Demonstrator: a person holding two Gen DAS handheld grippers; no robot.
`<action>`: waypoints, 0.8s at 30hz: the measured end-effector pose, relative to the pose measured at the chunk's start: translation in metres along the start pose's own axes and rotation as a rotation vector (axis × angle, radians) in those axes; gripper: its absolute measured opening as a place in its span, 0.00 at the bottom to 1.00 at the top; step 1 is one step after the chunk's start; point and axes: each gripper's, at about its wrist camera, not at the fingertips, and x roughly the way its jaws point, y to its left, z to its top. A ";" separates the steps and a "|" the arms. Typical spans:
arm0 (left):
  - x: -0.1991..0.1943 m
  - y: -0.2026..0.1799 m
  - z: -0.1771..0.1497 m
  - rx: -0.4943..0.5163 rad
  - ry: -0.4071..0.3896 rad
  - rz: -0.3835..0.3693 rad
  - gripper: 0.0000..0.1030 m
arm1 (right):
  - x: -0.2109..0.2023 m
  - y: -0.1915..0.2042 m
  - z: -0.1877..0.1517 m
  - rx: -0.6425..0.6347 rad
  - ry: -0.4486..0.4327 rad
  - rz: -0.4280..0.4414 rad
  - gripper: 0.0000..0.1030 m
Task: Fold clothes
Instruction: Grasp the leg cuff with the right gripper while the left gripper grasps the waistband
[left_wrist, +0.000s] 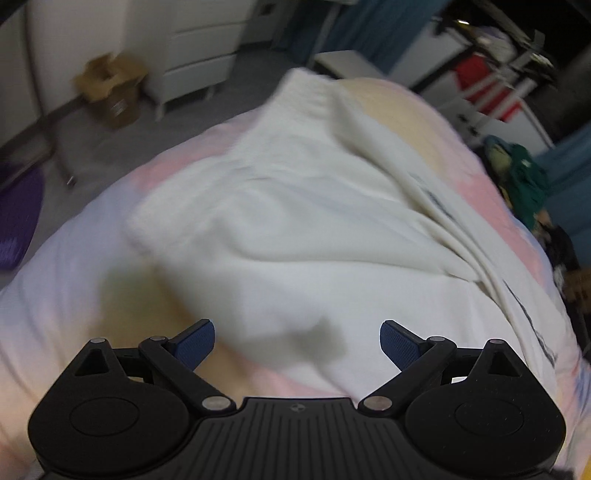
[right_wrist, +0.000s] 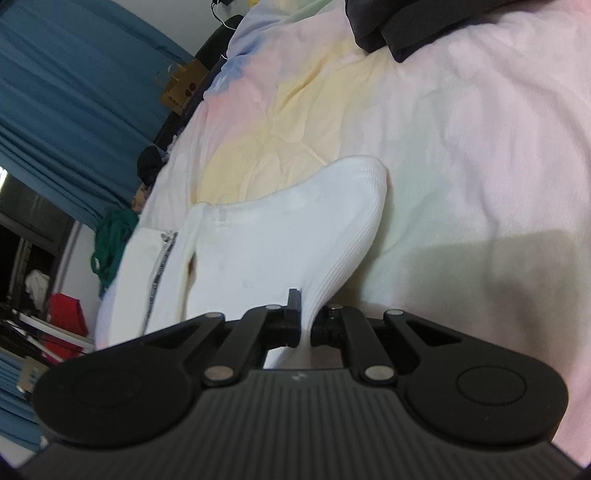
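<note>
A white garment (left_wrist: 295, 206) is spread on a pastel quilt (left_wrist: 66, 280), with its long axis running away from the left gripper (left_wrist: 297, 341) toward the quilt's far edge, where a ribbed band is seen. In the left wrist view the picture is blurred, so finer creases cannot be read. The left gripper is held wide, nothing between its blue pads (left_wrist: 400, 343), and it hovers over the garment's near end (whether the cloth is touched cannot be told).

In the right wrist view the right gripper (right_wrist: 304, 326) is clamped on the ribbed band of the garment (right_wrist: 258, 251), and the cloth is drawn up from the quilt (right_wrist: 480, 147) into the pinched jaws. A zip is seen along the garment's left part, toward the quilt's edge.

The fold is judged to be in its early part: one end is held, the other is not yet taken. The coming move turns on one relation: the free near end lies straight ahead of and just below the left gripper, which is the nearer of the two to it, while the far band is already in the right. A dark garment (right_wrist: 391, 33) lies at the quilt's far corner, and a green cloth (left_wrist: 528, 184) is bunched beside the quilt's right edge, well apart from the work.
</note>
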 end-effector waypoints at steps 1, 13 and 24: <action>0.000 0.009 0.002 -0.028 0.009 0.006 0.95 | 0.002 0.000 0.000 -0.001 0.002 -0.007 0.05; 0.031 0.021 0.002 -0.058 0.085 -0.010 0.94 | 0.001 -0.003 0.000 -0.001 0.010 -0.009 0.05; 0.039 0.029 0.002 -0.123 0.051 -0.177 0.94 | -0.001 0.002 0.000 -0.030 0.002 -0.021 0.05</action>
